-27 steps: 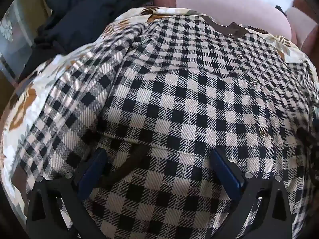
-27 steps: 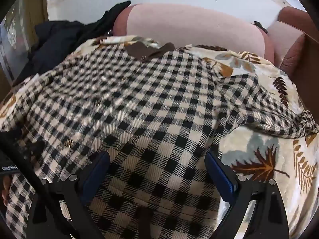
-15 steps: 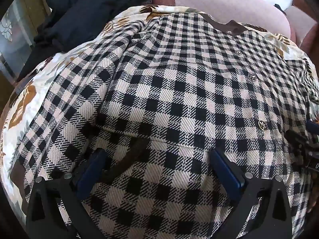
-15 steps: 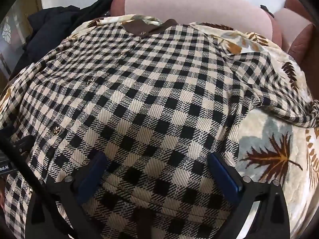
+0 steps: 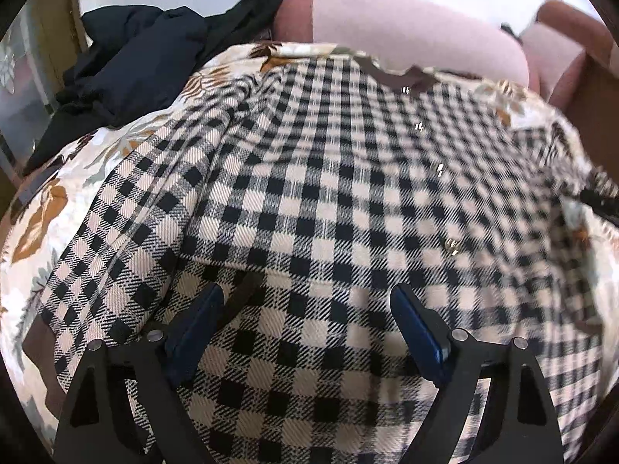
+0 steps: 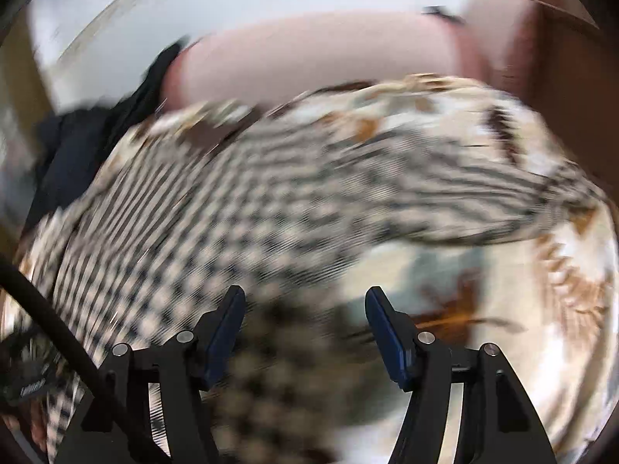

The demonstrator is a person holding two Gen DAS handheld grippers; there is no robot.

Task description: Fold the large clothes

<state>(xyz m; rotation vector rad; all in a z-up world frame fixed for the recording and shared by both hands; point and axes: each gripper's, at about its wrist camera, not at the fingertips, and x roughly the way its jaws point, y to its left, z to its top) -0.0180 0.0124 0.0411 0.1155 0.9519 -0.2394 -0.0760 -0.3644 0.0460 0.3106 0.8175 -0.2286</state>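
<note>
A black-and-cream checked shirt (image 5: 329,201) with a brown collar and metal buttons lies spread flat on a leaf-print blanket (image 5: 46,208). My left gripper (image 5: 305,321) is open and hovers over the shirt's lower hem, nothing between its blue pads. In the right wrist view the picture is blurred by motion; the shirt (image 6: 232,208) fills the left and its right sleeve (image 6: 483,193) stretches to the right. My right gripper (image 6: 305,323) is open and empty over the shirt's lower right edge, where it meets the blanket (image 6: 503,290).
A dark navy garment (image 5: 139,62) is heaped at the back left. A pink cushion (image 5: 406,34) lies behind the shirt's collar, with a brown headboard (image 5: 588,69) at the back right. A white wall is behind.
My right gripper has swung quickly to the right, off the shirt's body towards its right edge, and its jaws have narrowed. My left gripper has shifted only slightly.
</note>
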